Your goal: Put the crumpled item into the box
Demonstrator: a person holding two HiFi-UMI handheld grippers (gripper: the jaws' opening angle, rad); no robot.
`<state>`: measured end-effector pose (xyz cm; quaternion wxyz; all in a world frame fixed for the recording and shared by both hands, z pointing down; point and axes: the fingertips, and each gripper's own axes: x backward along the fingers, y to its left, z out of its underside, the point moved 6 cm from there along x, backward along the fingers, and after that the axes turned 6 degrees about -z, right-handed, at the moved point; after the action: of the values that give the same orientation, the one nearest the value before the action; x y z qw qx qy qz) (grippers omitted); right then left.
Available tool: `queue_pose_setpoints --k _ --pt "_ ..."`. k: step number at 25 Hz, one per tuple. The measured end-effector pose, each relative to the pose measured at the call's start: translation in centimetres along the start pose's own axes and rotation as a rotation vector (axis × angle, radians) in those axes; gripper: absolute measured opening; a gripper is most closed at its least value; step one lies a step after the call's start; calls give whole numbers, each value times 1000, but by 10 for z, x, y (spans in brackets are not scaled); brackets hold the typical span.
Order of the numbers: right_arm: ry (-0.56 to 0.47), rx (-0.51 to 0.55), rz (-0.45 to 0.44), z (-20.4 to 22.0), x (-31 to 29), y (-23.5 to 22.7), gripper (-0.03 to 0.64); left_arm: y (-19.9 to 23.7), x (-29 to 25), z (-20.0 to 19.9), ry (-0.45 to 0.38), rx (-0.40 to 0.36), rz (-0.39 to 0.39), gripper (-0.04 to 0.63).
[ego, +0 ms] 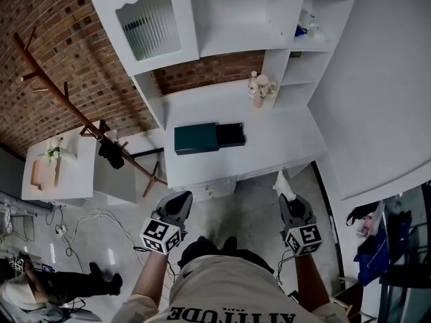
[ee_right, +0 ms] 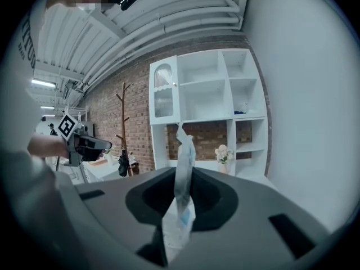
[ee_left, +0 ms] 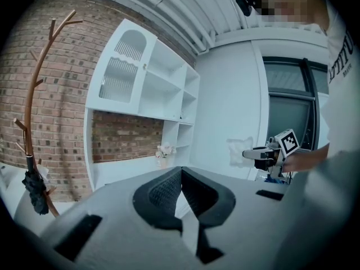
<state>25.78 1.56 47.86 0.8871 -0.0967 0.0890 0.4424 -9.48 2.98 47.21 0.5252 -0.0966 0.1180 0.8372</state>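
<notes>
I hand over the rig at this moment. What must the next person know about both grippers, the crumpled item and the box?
Left gripper: jaws together, nothing between them, held short of the desk.
Right gripper: shut on the crumpled item, a white piece that sticks out past the jaw tips.
Box: dark, lying on the white desk, with its inner tray slid out.
Done: the item is in the grip.
Left: carry it over the desk to the open tray, release it there, and check that it lies inside.
</notes>
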Motion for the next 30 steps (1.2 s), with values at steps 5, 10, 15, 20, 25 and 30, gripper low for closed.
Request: queue_pose_setpoints --k 5,10,15,20,25,30 --pt "6 -7 3 0 -10 -7 69 10 -8 -3 1 8 -11 25" --pt "9 -23 18 -3 -26 -11 69 24 -23 -3 4 18 3 25" --pt "24 -35 45 -9 -49 -16 69 47 -50 -7 14 12 34 25" --pt "49 -44 64 -16 -80 -24 69 77 -83 -16 10 14 62 25" --pt "75 -100 79 -12 -120 -32 69 112 -114 -9 35 29 85 25" --pt "96 -177 82 -3 -158 -37 69 144 -139 2 71 10 119 25"
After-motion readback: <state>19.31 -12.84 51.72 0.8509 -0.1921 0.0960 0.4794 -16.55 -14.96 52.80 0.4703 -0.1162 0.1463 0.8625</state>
